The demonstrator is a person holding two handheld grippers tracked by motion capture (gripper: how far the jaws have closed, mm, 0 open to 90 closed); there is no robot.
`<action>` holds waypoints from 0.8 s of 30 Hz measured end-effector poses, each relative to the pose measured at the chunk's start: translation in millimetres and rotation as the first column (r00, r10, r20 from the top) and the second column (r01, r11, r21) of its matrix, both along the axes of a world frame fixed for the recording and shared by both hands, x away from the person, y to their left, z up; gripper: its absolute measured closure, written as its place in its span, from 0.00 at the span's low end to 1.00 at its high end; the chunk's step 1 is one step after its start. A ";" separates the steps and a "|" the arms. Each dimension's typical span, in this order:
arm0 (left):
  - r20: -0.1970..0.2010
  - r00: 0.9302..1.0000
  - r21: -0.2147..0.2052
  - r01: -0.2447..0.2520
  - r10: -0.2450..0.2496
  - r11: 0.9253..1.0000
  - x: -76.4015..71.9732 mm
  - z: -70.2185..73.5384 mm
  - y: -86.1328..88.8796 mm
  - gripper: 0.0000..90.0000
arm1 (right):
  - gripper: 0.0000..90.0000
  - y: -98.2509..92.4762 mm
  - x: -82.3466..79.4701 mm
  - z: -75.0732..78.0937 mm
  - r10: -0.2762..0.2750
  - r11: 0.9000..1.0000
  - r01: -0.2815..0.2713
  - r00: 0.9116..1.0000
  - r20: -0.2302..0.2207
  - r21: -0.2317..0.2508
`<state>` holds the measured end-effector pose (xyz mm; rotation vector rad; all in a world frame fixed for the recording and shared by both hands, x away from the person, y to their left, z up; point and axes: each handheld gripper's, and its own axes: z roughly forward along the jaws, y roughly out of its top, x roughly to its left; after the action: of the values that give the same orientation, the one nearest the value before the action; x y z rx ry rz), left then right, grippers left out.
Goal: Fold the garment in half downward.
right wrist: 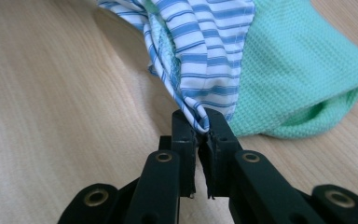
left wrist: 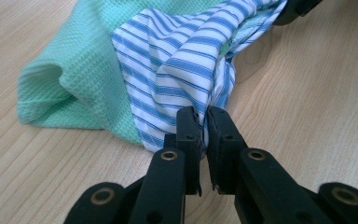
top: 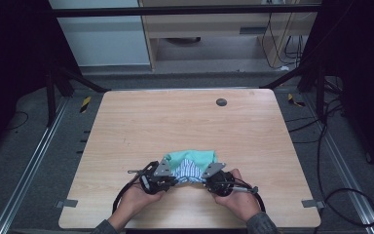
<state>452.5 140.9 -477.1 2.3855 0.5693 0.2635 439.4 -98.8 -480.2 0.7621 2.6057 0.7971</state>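
Observation:
A small garment of mint-green knit [top: 191, 157] with a blue-and-white striped panel [top: 187, 171] lies near the table's front middle. My left gripper [top: 171, 178] is shut on the striped fabric [left wrist: 182, 65] at its left corner, the jaws pinching a fold of it [left wrist: 204, 115]. My right gripper [top: 205, 179] is shut on the striped fabric [right wrist: 205, 42] at the opposite corner [right wrist: 202, 119]. The striped panel is stretched between both grippers, slightly off the table, while the green part [left wrist: 70, 74] [right wrist: 298, 70] rests on the wood behind.
The wooden table [top: 141, 126] stretches wide around the garment. A dark round disc [top: 221, 102] is set near its far edge. Cables [top: 341, 195] trail on the floor at the right, and black frame posts stand at both far corners.

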 end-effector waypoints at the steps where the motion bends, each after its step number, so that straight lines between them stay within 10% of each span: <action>1: -0.003 1.000 0.003 0.003 -0.003 1.000 -0.9 -0.6 0.2 0.93 | 0.93 0.0 0.6 -0.6 -0.004 1.000 0.004 1.000 -0.001 -0.001; 13: -0.018 1.000 -0.005 0.016 -0.016 1.000 -10.0 -6.8 3.6 0.92 | 0.92 -2.1 -9.3 -2.6 0.016 1.000 -0.016 1.000 -0.008 -0.011; 24: -0.006 1.000 -0.070 0.015 -0.016 0.997 -19.5 9.7 10.3 0.77 | 0.69 -4.0 -18.3 7.8 0.009 1.000 -0.009 1.000 0.001 0.011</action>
<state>433.0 151.1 -467.5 2.3234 0.5542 0.2253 421.1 -102.8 -472.4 0.7538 2.6076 0.8143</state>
